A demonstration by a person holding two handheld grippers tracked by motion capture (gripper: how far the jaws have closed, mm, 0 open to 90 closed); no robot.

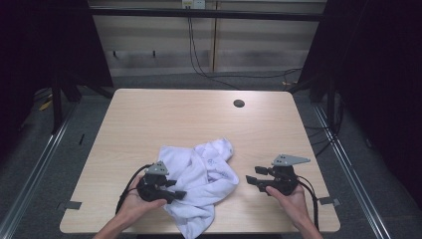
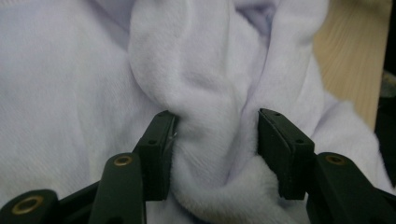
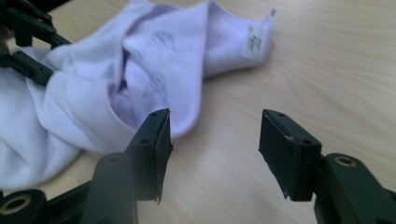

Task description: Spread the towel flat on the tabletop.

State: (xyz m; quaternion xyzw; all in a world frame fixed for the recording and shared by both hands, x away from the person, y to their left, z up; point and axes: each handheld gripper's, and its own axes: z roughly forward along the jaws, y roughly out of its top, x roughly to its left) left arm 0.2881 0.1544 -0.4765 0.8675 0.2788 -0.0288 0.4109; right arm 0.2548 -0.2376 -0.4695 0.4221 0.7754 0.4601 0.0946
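Observation:
A crumpled white towel point(image 1: 199, 174) lies at the front middle of the wooden table point(image 1: 174, 114). My left gripper point(image 1: 179, 191) reaches into its left side. In the left gripper view a thick fold of the towel point(image 2: 205, 93) stands between the jaws of this gripper point(image 2: 215, 126); the left pad touches it, a shadowed gap shows at the right pad. My right gripper point(image 1: 251, 180) hovers right of the towel, open. In the right gripper view its jaws point(image 3: 215, 126) hold nothing, and the towel's point(image 3: 116, 84) hem lies just behind the left jaw.
A round cable hole point(image 1: 239, 103) sits near the table's far right corner. The towel carries a small sewn label point(image 3: 252, 42) at one corner. Bare wood spreads behind and beside the towel. Dark curtains and floor rails flank the table.

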